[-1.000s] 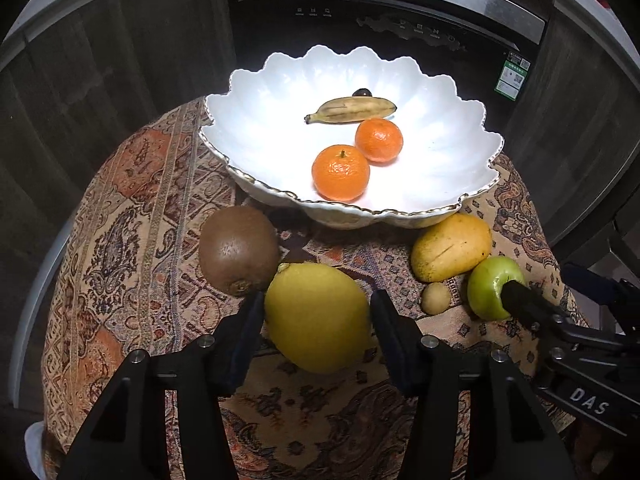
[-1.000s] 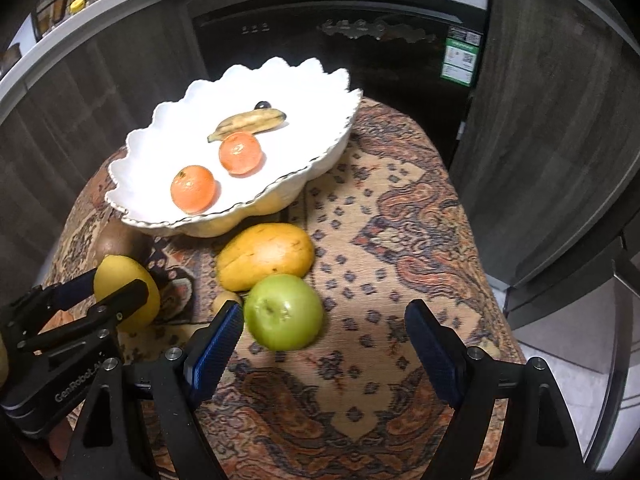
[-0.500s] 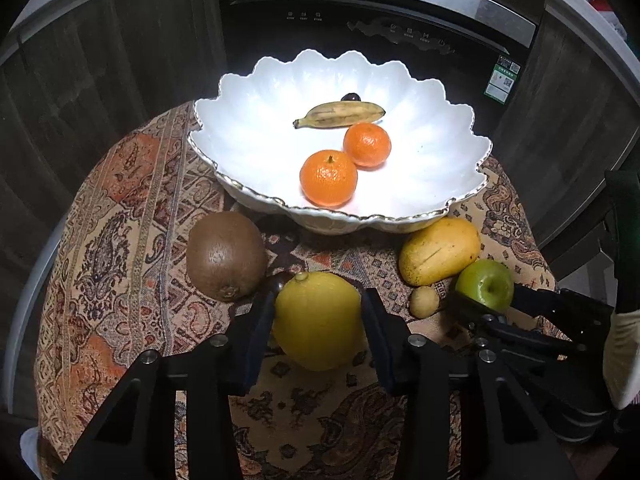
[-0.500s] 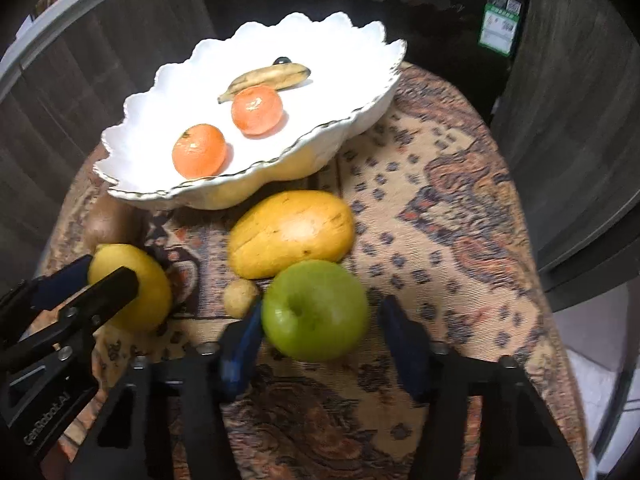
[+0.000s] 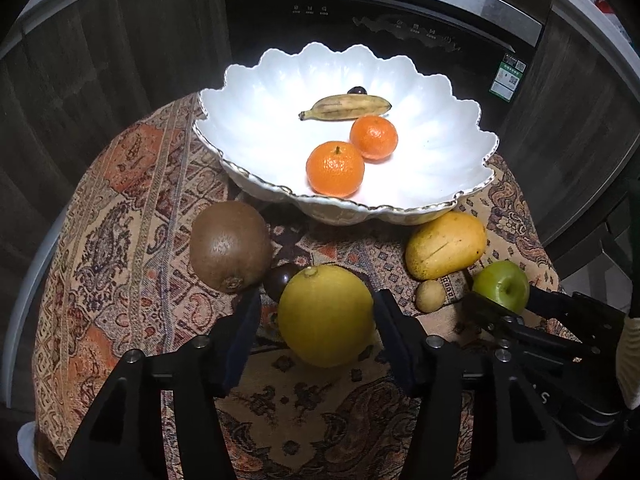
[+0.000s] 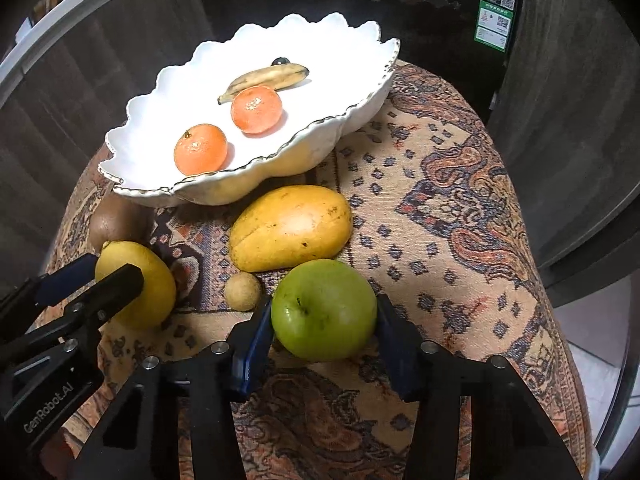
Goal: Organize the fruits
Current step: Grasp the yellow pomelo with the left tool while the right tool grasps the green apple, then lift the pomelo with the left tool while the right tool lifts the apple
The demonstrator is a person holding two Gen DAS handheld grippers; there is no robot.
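Note:
A white scalloped bowl (image 5: 448, 184) holds two oranges (image 5: 335, 168), a small banana (image 5: 346, 107) and a dark grape. My left gripper (image 5: 316, 312) is shut on a yellow lemon (image 5: 326, 314), which rests on the patterned cloth. My right gripper (image 6: 324, 318) is shut on a green apple (image 6: 324, 310), also on the cloth. A kiwi (image 5: 230, 244), a dark plum (image 5: 282, 278), a mango (image 5: 446, 244) and a small round tan fruit (image 5: 430, 295) lie between the grippers and the bowl. The right gripper also shows in the left wrist view (image 5: 500, 296).
The fruits sit on a small round table under a patterned cloth (image 6: 460, 184). A dark oven front (image 5: 380, 32) and dark cabinet doors stand close behind. The table edge drops off to the right, above a light floor (image 6: 592, 328).
Both grippers moved forward and closed: the left pads came in on the lemon, the right pads on the green apple. The fruits stay on the cloth.

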